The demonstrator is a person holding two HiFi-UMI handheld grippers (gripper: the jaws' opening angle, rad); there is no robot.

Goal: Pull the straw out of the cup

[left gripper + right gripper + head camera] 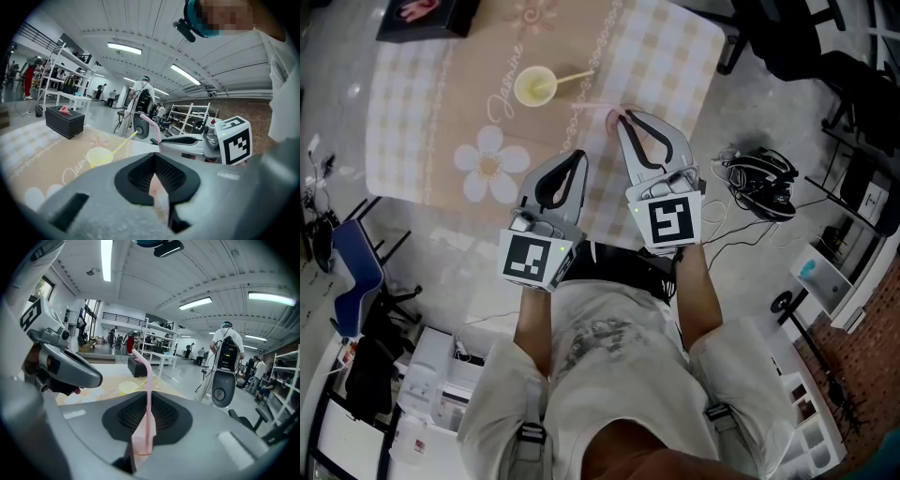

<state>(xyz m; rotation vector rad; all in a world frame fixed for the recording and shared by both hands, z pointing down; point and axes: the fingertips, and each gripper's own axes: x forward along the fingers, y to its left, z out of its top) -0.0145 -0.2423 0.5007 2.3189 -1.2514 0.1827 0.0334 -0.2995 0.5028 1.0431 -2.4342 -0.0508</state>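
pink straw (149,376), upright, bent top, seemingly translucent, in right tongs (620,116)

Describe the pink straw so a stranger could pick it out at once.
Over the checked tablecloth, find the right gripper, near the yellow cup. The pink straw stands clamped in its jaws, bent at the top; unlike it, the yellow straw sits in the cup.

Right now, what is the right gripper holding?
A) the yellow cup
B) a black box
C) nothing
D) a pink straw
D: a pink straw is pinched between the jaws of the right gripper; the yellow cup sits apart on the table.
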